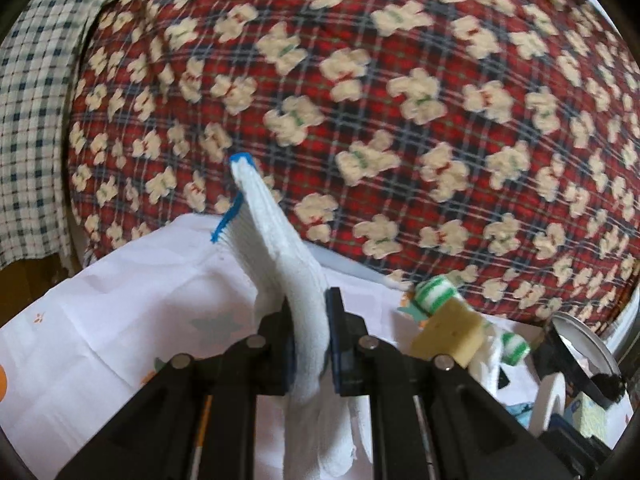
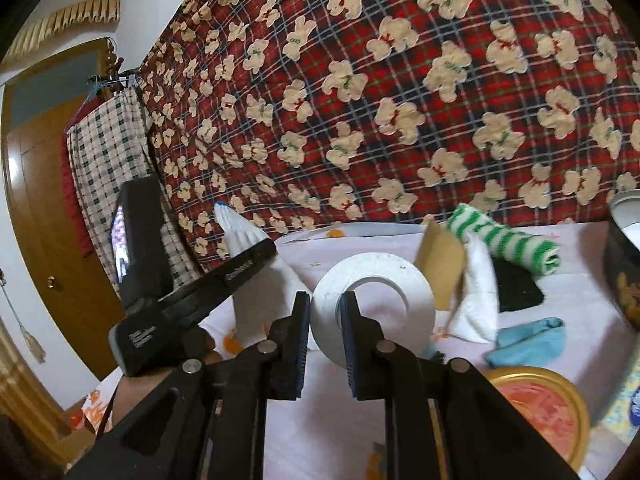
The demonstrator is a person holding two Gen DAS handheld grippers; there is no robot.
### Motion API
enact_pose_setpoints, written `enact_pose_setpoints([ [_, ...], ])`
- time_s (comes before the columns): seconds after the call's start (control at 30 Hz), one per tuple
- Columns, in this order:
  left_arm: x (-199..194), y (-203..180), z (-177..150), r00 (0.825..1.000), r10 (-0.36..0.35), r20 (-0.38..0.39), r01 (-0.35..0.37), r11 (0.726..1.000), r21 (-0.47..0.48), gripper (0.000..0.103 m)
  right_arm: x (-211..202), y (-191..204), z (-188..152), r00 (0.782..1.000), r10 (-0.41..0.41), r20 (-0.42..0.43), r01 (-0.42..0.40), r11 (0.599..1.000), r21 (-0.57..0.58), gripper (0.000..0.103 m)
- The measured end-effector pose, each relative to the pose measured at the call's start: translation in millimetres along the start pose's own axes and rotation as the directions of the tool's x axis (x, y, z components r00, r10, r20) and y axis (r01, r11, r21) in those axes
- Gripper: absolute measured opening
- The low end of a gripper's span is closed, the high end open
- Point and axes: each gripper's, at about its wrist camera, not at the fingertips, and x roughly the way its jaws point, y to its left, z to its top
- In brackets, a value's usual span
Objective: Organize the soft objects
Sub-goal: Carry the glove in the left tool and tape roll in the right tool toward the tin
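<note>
left gripper (image 1: 310,336): clamped on a white glove (image 1: 280,248) with a blue cuff, held up off the table, cuff end pointing away toward the hanging blanket (image 1: 400,100).
right gripper (image 2: 325,344): fingers pinch the near wall of a white tape roll (image 2: 372,308), one finger outside, one in the hole; grip looks closed on it.
glove location: in the air above the white tablecloth (image 1: 120,308), not set down anywhere yet.
other soft items: yellow sponge (image 1: 448,336), green-striped cloth (image 2: 508,240), white folded cloth (image 2: 478,292), black cloth (image 2: 516,284), blue cloth (image 2: 528,340), all loose in a heap on the cloth-covered table.
containers: dark tin (image 2: 624,256) at far right, open; round gold lid (image 2: 540,404) near the right gripper.
done: no soft item visibly sorted or put away, as far as I can tell.
left: judged early stage. The glove needs placing, and the pile is untouched.
</note>
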Motion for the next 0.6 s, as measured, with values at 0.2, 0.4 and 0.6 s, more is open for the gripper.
enact_pose_setpoints([
  [0.2, -40, -20, -11, 0.991, -0.073, 0.11, 0.066, 0.996, 0.062, 0.011, -28, -2, -5, 0.998, -0.018, 0.057, 0.02, 0.999, -0.04, 0.018],
  [0.4, -72, -30, -26, 0.981, -0.11, 0.161, 0.098, 0.992, 0.082, 0.011, -50, 14, -12, 0.991, -0.062, 0.119, 0.08, 0.985, -0.156, 0.018],
  [0.6, -89, -38, -39, 0.981, -0.124, 0.152, 0.113, 0.99, 0.078, 0.011, -66, 21, -21, 0.982, -0.096, 0.16, 0.131, 0.966, -0.222, 0.018],
])
